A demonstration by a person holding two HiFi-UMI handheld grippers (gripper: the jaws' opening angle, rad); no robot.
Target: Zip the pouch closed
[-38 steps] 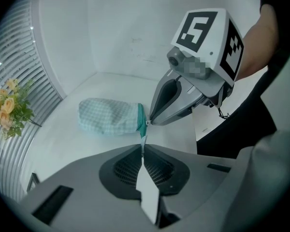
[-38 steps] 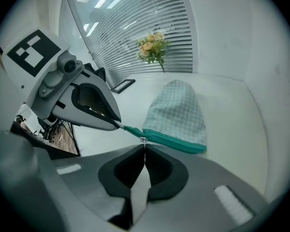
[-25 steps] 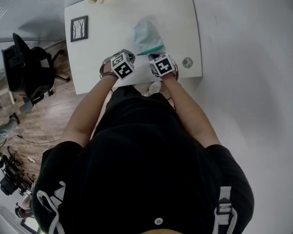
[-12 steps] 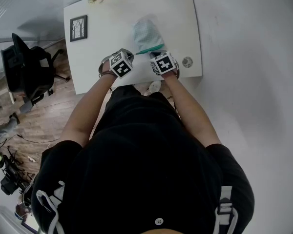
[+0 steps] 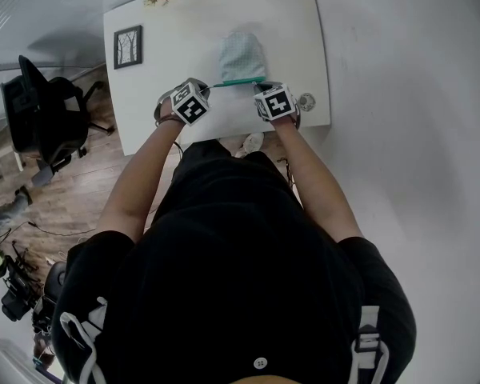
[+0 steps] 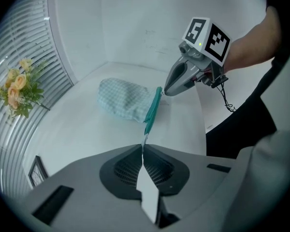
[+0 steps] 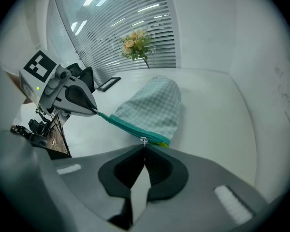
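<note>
The checked pouch [image 5: 242, 54] lies on the white table [image 5: 288, 22], just beyond both grippers. Its teal zipper [image 5: 240, 80] runs left to right between them — my left gripper [image 6: 143, 149] clamps the zipper tail [image 6: 144, 138], my right gripper [image 7: 144, 149] the zipper pull [image 7: 144, 140] at the right end.

Arms reaching forward, my left gripper [image 6: 143, 149] pinches the zip end [image 6: 145, 137] of the pouch [image 6: 123, 98]; my right gripper [image 7: 144, 148] pinches its zip pull [image 7: 144, 140].

The pouch [image 5: 242, 54], of pale green checked cloth, lies flat mid-tabletop [image 5: 292, 22], its rounded end toward 12 o'clock. Its teal zipper band [image 5: 240, 80] runs straight along the 6 o'clock edge, with the zipper pull [image 7: 144, 140] at the 3 o'clock end.
</note>
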